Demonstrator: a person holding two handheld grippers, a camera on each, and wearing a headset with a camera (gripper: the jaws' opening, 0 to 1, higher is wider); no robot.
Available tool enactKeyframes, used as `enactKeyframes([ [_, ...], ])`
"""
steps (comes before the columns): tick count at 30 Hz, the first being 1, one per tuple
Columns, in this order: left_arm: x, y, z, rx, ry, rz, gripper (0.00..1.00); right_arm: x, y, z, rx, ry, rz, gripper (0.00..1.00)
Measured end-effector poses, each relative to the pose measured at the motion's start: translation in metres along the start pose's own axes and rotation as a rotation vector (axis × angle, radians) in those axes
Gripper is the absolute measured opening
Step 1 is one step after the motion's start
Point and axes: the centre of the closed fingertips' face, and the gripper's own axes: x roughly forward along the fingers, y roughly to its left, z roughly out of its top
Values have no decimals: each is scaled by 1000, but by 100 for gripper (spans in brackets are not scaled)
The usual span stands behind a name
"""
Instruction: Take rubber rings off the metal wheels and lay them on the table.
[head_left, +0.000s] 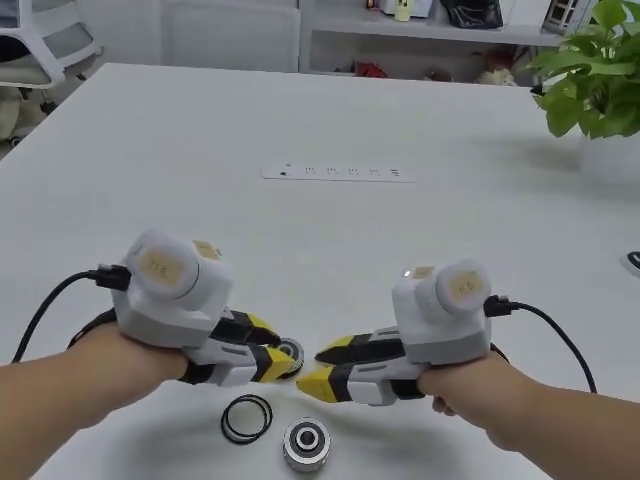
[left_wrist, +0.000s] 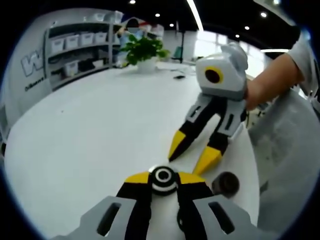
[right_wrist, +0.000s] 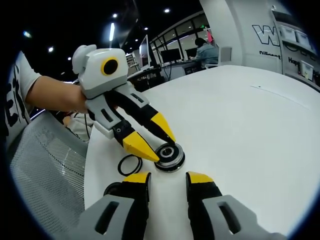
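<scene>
Rubber rings (head_left: 246, 417): in the head view, two thin black loops lie overlapping and flat on the white table (head_left: 420, 110) at its near edge. A loose wheel (head_left: 306, 443) lies flat just to their right. The left gripper (head_left: 283, 350) points right, jaws clamped on the held wheel (head_left: 291, 352), which sits beyond the rings. The right gripper (head_left: 310, 369) points left with jaws parted, tips near the held wheel but not touching it. A power strip (head_left: 338, 172) lies mid-table and a potted plant (head_left: 590, 70) stands far right.

Left gripper view: own jaws are closed on the held wheel, whose hub faces the camera with concentric black and pale bands. The right gripper is opposite, jaws spread with nothing between them. The loose wheel is on the table just right of the left gripper's jaws.

Right gripper view: own jaws are apart and the gap is empty. The left gripper's yellow tips pinch the held wheel directly ahead. The rings lie on the table to its left, apart from it. Whether the held wheel carries a ring: cannot tell.
</scene>
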Motion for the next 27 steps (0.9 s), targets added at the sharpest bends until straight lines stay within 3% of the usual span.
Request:
enactKeyframes([
  [7,2,-3,-1,45,17,1,17,1,-3,3,-2,-8,-9,25],
  [8,4,-2,5,67,-16,10,17,1,-3,3,-1,-9,-9,25],
  [10,1,-4,2,53,5,10,17,2,-3,4,-3,-11,-10,25],
  [27,1,-1,0,52,0,32,14,15,1,11,-51,-16,-25,26],
])
